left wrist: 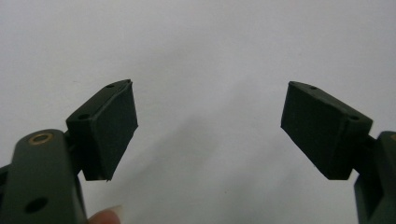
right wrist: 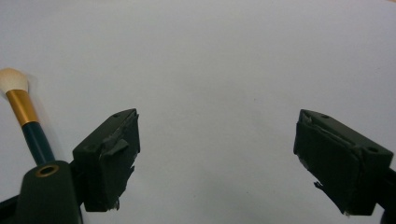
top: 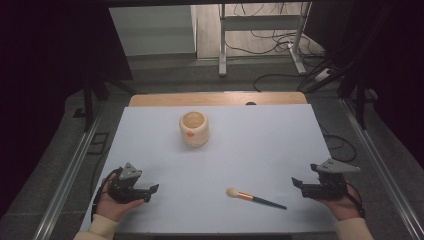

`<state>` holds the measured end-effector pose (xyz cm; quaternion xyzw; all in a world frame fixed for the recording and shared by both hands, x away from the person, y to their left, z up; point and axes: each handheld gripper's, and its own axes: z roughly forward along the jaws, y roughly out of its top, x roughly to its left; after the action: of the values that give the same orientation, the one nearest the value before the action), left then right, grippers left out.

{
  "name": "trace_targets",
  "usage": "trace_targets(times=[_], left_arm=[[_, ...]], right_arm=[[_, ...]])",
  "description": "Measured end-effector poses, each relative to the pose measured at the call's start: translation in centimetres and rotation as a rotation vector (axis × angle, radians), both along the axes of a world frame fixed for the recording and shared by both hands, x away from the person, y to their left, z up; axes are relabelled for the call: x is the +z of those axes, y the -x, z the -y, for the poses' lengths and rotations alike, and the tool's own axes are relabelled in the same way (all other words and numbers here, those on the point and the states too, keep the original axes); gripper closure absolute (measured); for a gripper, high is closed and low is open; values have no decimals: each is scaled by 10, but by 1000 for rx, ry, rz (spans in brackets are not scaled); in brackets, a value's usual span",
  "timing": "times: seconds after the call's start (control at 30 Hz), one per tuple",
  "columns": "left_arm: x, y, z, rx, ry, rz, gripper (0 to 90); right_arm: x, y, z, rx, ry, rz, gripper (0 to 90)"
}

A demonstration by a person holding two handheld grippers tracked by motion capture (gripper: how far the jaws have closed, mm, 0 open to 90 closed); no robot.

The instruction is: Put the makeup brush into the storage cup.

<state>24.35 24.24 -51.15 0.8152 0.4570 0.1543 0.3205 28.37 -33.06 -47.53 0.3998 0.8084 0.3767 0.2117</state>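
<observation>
The slim makeup brush with a dark blue handle, gold ferrule and cream tuft [top: 254,198] lay flat on the pale blue table sheet [top: 225,150], near the right gripper [top: 298,182] and toward the centre from it. Both that and the left gripper [top: 154,189] stood wide apart, empty.

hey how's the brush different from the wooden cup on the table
The brush lies flat near the front edge; the wooden cup stands upright farther back. The brush is long and thin with a dark handle; the cup is squat, round and pale. Both rest on the white table, untouched.
</observation>
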Motion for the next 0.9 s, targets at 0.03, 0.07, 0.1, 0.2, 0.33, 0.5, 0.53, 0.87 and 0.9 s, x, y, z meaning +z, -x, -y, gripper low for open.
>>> trace_targets(times=[0.03,0.07,0.1,0.2,0.33,0.5,0.53,0.87,0.9], left_arm=[[0,-1,0,0,1,1,192],[0,-1,0,0,1,1,192],[0,-2,1,-1,1,1,192],[0,-3,2,-6,-3,-1,191],[0,-3,2,-12,-3,-2,191],[0,-3,1,-8,-2,-3,192],[0,-3,2,-9,-3,-3,191],[0,-3,1,-6,-2,-3,191],[0,-3,1,-6,-2,-3,191]], right_arm=[[0,0,0,1,0,-2,152],[0,0,0,1,0,-2,152],[-1,2,0,4,11,-8,153],[-1,3,1,2,14,-7,153],[0,3,1,2,11,-8,152],[-2,3,0,13,19,-17,152],[-1,3,0,14,19,-18,152],[-1,3,0,15,19,-19,153],[-1,3,0,15,20,-19,152]])
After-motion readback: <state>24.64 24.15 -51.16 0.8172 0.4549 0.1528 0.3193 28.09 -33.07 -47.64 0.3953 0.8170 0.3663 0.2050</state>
